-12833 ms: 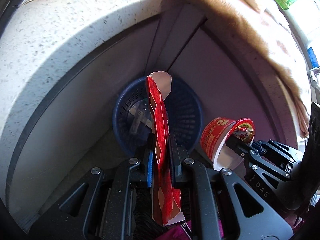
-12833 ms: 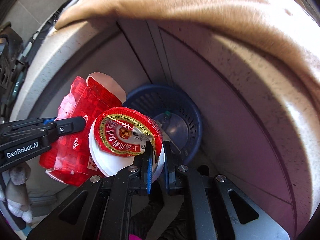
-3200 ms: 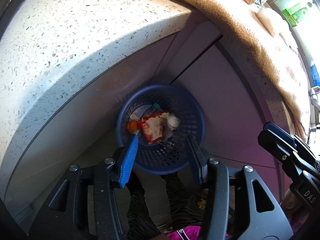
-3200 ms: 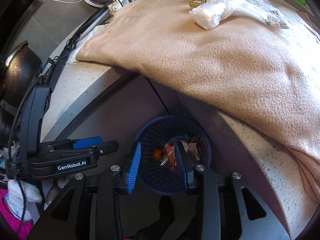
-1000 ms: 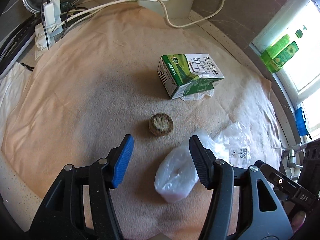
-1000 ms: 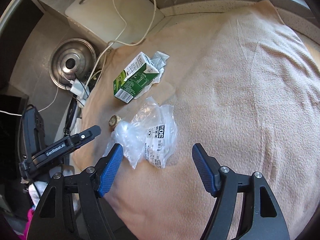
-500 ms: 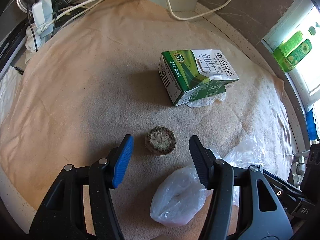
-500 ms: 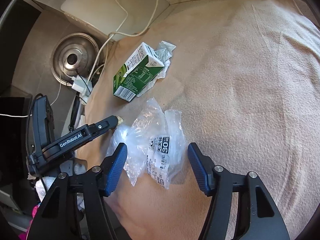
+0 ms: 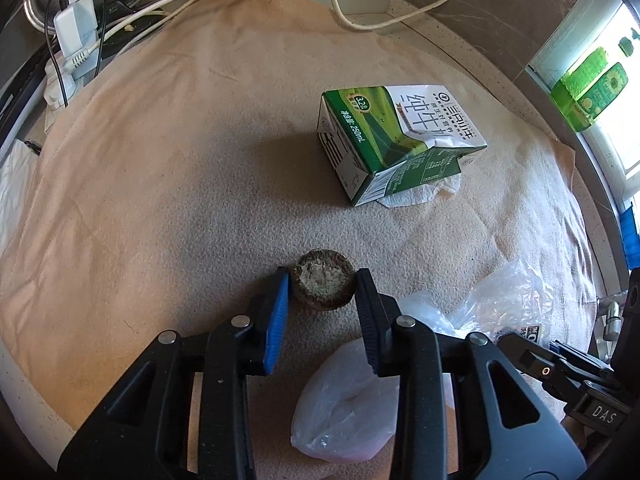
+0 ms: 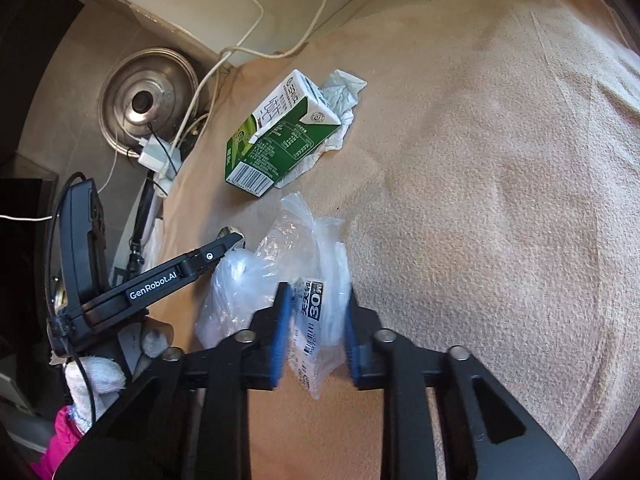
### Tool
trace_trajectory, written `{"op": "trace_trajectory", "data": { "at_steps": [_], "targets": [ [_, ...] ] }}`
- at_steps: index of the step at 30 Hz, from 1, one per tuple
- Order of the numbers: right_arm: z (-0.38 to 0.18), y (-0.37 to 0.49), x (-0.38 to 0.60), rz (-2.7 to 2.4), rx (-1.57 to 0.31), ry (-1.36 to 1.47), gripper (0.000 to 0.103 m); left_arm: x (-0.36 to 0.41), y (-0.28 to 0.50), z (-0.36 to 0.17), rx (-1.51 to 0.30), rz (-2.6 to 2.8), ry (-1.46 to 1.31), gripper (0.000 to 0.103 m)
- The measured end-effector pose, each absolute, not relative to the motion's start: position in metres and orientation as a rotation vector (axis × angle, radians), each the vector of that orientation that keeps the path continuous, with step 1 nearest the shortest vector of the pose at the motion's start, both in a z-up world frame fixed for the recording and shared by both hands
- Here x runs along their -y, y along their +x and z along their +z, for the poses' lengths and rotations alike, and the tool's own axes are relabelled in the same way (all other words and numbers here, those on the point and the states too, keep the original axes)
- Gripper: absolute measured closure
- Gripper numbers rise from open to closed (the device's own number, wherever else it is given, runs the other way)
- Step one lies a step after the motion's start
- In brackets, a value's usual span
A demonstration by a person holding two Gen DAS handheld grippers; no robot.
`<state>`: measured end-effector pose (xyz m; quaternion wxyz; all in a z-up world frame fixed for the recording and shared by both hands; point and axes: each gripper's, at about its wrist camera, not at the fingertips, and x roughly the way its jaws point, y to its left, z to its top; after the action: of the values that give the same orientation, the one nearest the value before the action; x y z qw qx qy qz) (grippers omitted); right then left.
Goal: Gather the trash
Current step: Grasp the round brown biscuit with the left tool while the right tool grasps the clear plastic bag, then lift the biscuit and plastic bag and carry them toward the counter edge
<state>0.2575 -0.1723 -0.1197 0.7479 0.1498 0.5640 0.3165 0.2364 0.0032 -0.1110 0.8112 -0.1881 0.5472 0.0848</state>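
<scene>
Left wrist view: left gripper (image 9: 322, 286) jaws closing around small round brown crumbly lump (image 9: 322, 285) sitting on beige fleece cloth (image 9: 160, 200), pads touching both sides. Green-and-white milk carton (image 9: 396, 140) lying further back.

Right wrist view: right gripper (image 10: 314, 316) jaws closing, pinching crinkly clear plastic bag with printed label (image 10: 304, 272). Carton (image 10: 280, 136) lying just beyond the bag.

A home kitchen: a speckled stone counter (image 9: 472, 46) under a beige cloth (image 9: 160, 168), a steel pot lid (image 10: 148, 100), bottles (image 9: 588, 88) on the window sill.
</scene>
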Motion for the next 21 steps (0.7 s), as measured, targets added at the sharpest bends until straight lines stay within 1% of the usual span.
{"op": "trace_trajectory", "data": {
  "at_steps": [1, 3, 6, 12, 21],
  "targets": [
    [-0.119, 0.257, 0.171, 0.691, -1.231, 0.319, 0.086, -0.003, 0.236, -0.111, -1.167, 0.181, -0.403, 0.071],
    [-0.117, 0.255, 0.170, 0.694, -1.221, 0.307, 0.092, -0.004, 0.235, -0.109, -1.160, 0.183, -0.403, 0.071],
    [-0.110, 0.251, 0.168, 0.705, -1.197, 0.286, 0.096, -0.005, 0.233, -0.105, -1.150, 0.184, -0.402, 0.071],
    [-0.094, 0.246, 0.166, 0.718, -1.146, 0.261, 0.097, -0.011, 0.227, -0.095, -1.125, 0.195, -0.405, 0.071],
    [-0.069, 0.238, 0.173, 0.738, -1.089, 0.266, 0.098, -0.021, 0.203, -0.075, -1.083, 0.194, -0.408, 0.071]
  ]
}}
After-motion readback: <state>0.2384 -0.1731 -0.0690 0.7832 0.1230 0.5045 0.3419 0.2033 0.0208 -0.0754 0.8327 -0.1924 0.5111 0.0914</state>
